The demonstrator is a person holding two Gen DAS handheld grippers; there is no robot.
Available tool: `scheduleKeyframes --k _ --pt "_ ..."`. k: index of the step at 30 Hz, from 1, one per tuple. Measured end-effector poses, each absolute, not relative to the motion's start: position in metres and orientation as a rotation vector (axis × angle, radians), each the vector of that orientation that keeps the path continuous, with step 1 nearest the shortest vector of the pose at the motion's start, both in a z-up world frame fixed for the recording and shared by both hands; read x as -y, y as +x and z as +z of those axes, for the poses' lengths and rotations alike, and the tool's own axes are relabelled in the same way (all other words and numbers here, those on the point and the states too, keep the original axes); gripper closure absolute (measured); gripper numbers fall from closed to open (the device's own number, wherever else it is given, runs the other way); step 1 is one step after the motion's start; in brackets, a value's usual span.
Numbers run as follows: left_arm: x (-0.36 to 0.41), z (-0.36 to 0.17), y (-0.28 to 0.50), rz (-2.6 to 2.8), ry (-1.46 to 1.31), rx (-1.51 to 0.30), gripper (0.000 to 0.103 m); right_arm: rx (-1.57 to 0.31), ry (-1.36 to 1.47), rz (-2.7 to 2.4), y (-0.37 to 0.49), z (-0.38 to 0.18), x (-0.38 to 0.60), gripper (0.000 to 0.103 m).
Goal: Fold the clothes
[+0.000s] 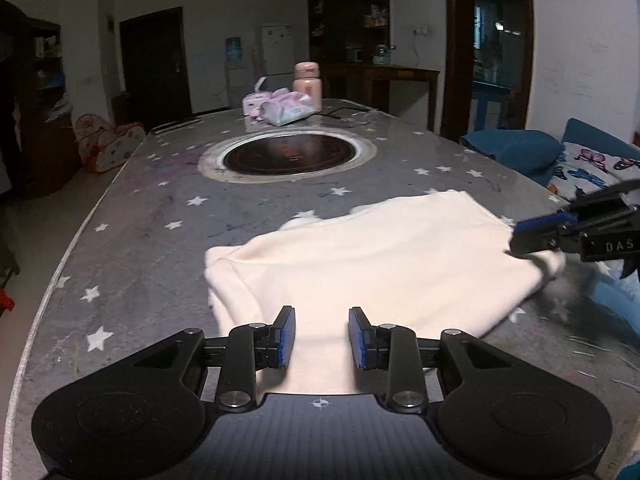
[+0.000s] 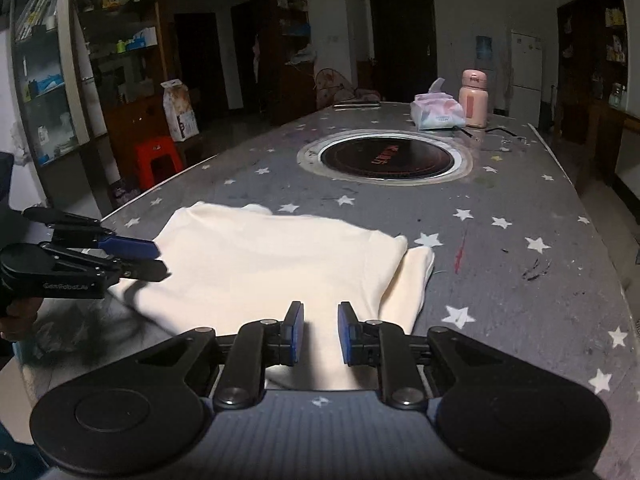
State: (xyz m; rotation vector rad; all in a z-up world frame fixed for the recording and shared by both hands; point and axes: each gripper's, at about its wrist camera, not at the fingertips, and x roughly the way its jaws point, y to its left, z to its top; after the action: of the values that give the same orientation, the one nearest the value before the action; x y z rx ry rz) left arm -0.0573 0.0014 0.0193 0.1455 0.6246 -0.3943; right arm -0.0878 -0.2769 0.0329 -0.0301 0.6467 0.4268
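Observation:
A cream garment lies folded and flat on the grey star-patterned table; it also shows in the right wrist view. My left gripper is open, its jaws hovering over the garment's near edge with nothing between them. My right gripper is open over the garment's near edge too. In the left wrist view the right gripper reaches in from the right at the garment's right edge. In the right wrist view the left gripper reaches in from the left at the garment's left edge.
A round black cooktop is set in the table's middle. A pink bottle and tissue packs stand at the far end. Blue cushions lie off the right side. A red stool stands beside the table.

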Motion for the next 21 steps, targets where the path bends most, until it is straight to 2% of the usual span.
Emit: scheduleKeyframes --k 9,12,21 --pt "-0.012 0.022 -0.045 -0.384 0.082 -0.642 0.070 -0.638 -0.033 0.443 -0.077 0.042 0.274 0.085" --pt "-0.018 0.017 -0.038 -0.370 0.072 -0.659 0.066 -0.661 -0.038 0.443 -0.067 0.033 0.270 0.085" --pt "-0.015 0.029 -0.021 -0.367 0.072 -0.638 0.068 -0.659 -0.039 0.454 -0.044 0.043 0.271 0.085"
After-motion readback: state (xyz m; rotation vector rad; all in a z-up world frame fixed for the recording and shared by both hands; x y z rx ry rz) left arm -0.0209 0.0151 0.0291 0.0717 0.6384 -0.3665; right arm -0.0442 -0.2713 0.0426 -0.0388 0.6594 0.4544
